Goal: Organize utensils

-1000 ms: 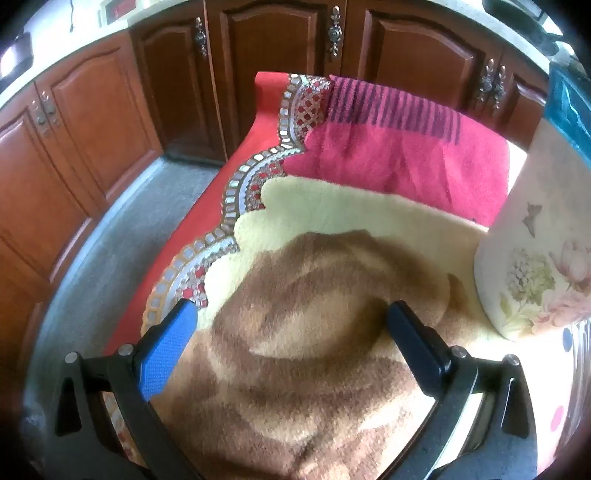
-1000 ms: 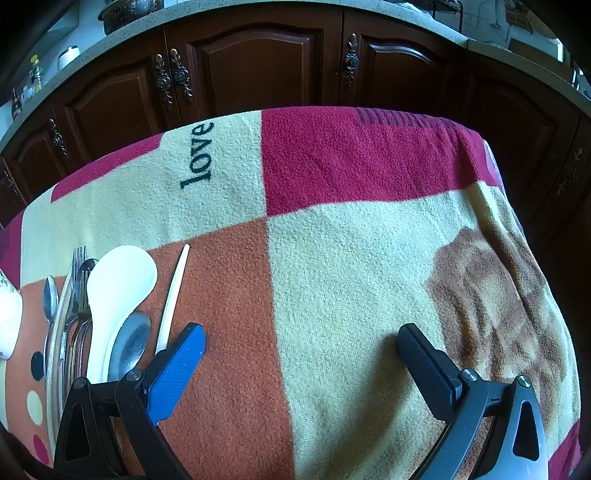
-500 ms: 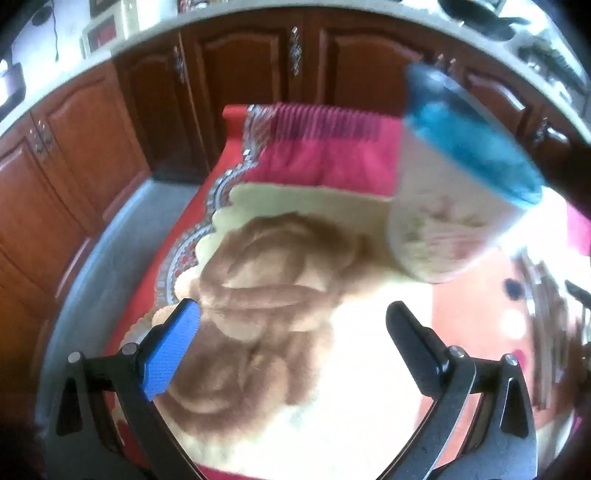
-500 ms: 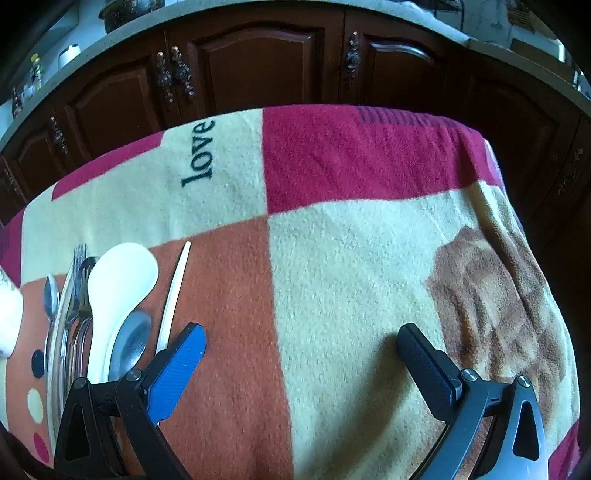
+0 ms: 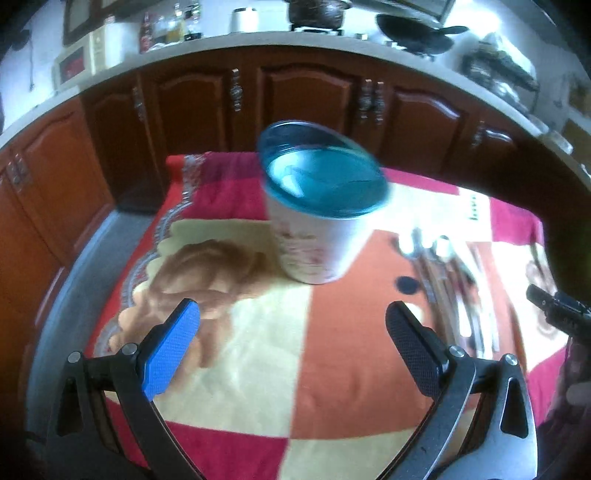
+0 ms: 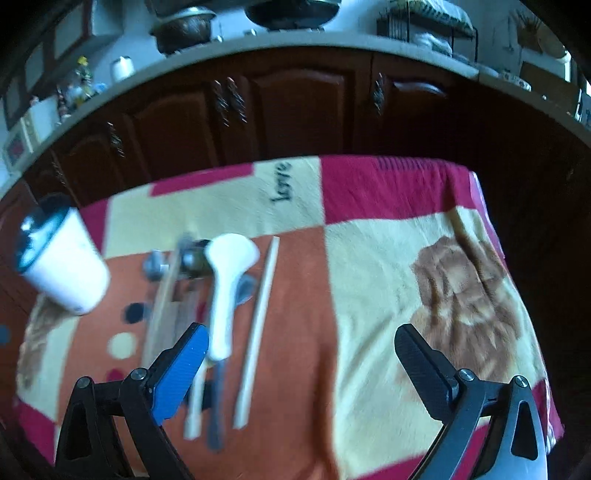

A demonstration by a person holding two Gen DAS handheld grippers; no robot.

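A white floral cup with a teal rim [image 5: 317, 206] stands upright on the blanket-covered table; it also shows in the right wrist view [image 6: 59, 266]. To its right lies a row of utensils [image 5: 447, 280]: a white rice paddle [image 6: 227, 280], a white chopstick [image 6: 260, 325], metal spoons [image 6: 157, 264] and a wooden-handled piece [image 6: 166, 302]. My left gripper [image 5: 291, 328] is open and empty, above the blanket in front of the cup. My right gripper [image 6: 301, 350] is open and empty, just right of the utensils' near ends.
The table is draped in a red, cream and orange blanket [image 6: 388, 258] marked "love". Dark wooden cabinets [image 5: 306, 103] curve behind, with a cluttered counter [image 6: 295, 22] above. The table's left edge drops to grey floor [image 5: 92, 254].
Both grippers have pulled back and risen, so more of the table shows. The left view has swung right, bringing the whole cup and the utensils into sight. Both stay open.
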